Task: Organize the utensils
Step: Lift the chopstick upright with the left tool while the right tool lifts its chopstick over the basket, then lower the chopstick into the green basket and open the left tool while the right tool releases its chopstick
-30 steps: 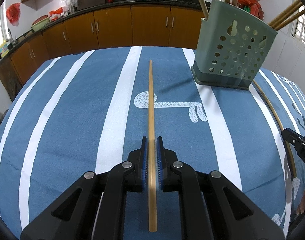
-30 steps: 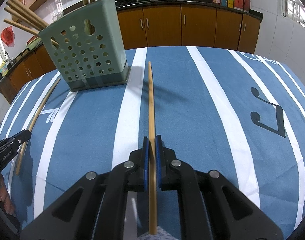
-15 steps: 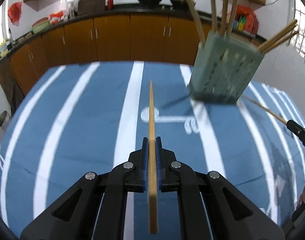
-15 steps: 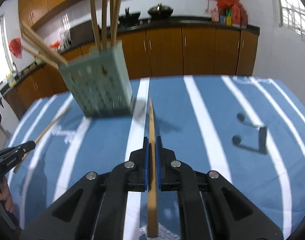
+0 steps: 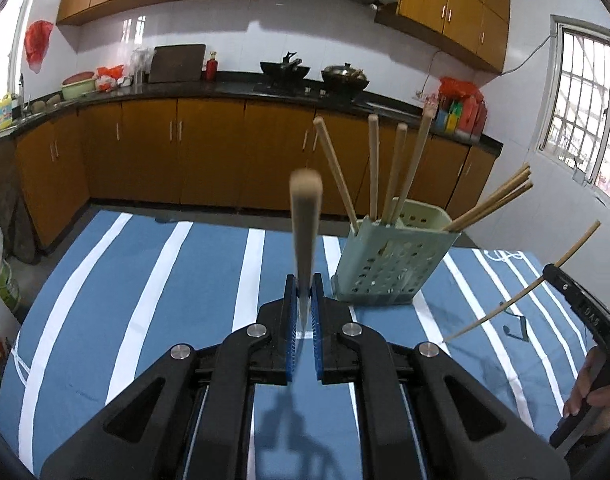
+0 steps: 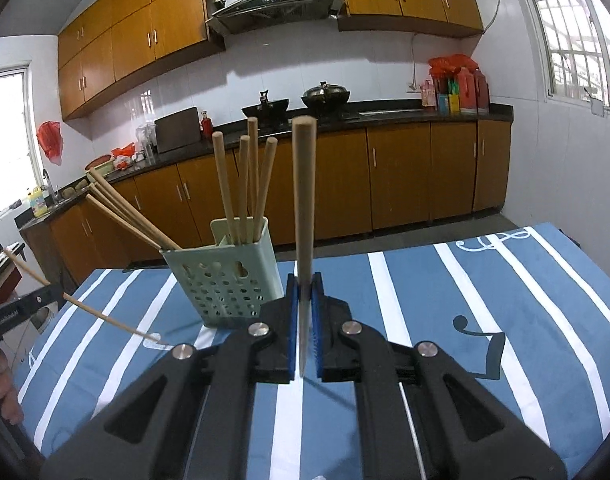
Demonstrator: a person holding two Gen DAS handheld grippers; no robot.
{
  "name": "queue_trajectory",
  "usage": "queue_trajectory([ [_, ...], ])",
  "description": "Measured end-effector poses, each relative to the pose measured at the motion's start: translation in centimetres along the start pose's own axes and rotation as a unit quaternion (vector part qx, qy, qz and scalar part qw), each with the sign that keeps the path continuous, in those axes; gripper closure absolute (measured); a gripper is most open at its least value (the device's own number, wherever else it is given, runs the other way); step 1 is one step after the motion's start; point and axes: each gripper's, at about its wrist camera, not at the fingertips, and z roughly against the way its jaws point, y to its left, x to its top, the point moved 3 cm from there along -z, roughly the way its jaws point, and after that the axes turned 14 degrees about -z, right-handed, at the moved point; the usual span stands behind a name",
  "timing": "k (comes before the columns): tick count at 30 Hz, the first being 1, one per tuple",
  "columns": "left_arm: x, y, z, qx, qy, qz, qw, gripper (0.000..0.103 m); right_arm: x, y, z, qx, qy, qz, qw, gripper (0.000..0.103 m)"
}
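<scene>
Left gripper (image 5: 303, 300) clamping a chopstick (image 5: 305, 224) between the blue pads (image 5: 289, 320), jaws closed tight on the thin end, no visible gap. Stick running straight along the finger axis, thick blunt end pointing up and forward, away from the camera, slightly blurred. Hovering above the striped blue tablecloth (image 5: 177, 288), off the surface.

Just right of it, green perforated holder (image 5: 389, 264) standing upright on the cloth, four sticks upright in the back compartment, several more leaning out over the right rim.

Far right in the left view, right gripper (image 5: 553, 272) showing side-on, gripping a second chopstick (image 5: 521, 292) near its middle, stick slanting from lower left to upper right, low tip near the cloth.

Right gripper (image 6: 303, 300) in its own view pinching that chopstick (image 6: 303, 216) the same way, jaws shut on it, long axis in line with the fingers, thick end up and forward. Holder (image 6: 225, 276) sitting just left of the jaws; left gripper (image 6: 45, 298) at the far left edge with its stick (image 6: 105, 318) slanting down toward the cloth.
</scene>
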Motion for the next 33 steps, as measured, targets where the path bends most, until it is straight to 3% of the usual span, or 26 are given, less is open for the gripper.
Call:
queue_trajectory([
  [9, 1.6, -1.2, 1.0, -0.017, -0.018, -0.016, 0.9996, 0.096, 1.5, 0.9, 1.2, 0.024, -0.012, 0.001, 1.000, 0.095],
  [15, 4.4, -3.1, 3.0, -0.054, -0.056, -0.027, 0.9966, 0.096, 4.9, 2.5, 3.9, 0.089, -0.033, -0.021, 0.995, 0.095],
  [21, 7.8, -4.7, 5.2, -0.073, -0.112, -0.029, 0.9906, 0.096, 8.3, 4.1, 6.2, 0.131, -0.080, -0.032, 0.988, 0.095],
  [28, 11.3, -5.5, 5.2, -0.051, -0.162, -0.033, 0.9850, 0.096, 10.8, 6.3, 5.3, 0.132, -0.122, -0.015, 0.984, 0.095],
  [33, 11.6, -6.3, 2.4, -0.045, -0.133, -0.046, 0.9891, 0.096, 10.7, 7.5, 2.3, 0.113, -0.109, 0.009, 0.988, 0.095],
])
